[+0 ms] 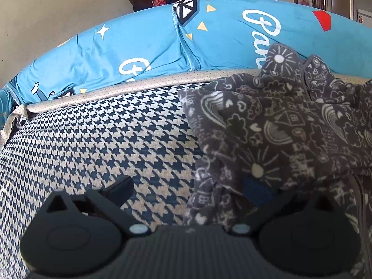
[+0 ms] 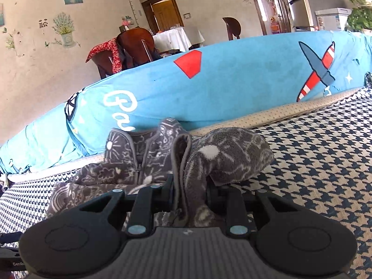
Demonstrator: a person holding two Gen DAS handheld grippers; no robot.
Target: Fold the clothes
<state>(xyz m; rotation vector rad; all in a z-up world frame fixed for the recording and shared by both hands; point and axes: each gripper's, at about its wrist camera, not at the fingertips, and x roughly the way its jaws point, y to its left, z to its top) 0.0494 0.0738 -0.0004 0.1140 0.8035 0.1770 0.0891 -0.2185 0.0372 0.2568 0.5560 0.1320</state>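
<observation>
A dark grey fleece garment (image 1: 279, 121) with white doodle prints lies crumpled on the houndstooth seat cover (image 1: 104, 139). My left gripper (image 1: 188, 186) is open wide at the garment's left edge. Its left finger (image 1: 121, 186) rests over bare cover, and its blue-padded right finger (image 1: 255, 193) sits in the cloth's folds. In the right wrist view, my right gripper (image 2: 190, 186) is shut on a bunched fold of the garment (image 2: 223, 158). That fold is raised off the seat and droops over the fingers. The remainder of the garment (image 2: 104, 174) lies to the left.
A blue printed cover (image 1: 151, 41) drapes the sofa back behind the seat, with a beige dotted trim (image 2: 290, 111) along its base. Bare houndstooth cover (image 2: 313, 162) stretches right of the garment. Behind the sofa stand wooden chairs (image 2: 137, 44), a white-clothed table (image 2: 176, 37) and a fridge (image 2: 302, 0).
</observation>
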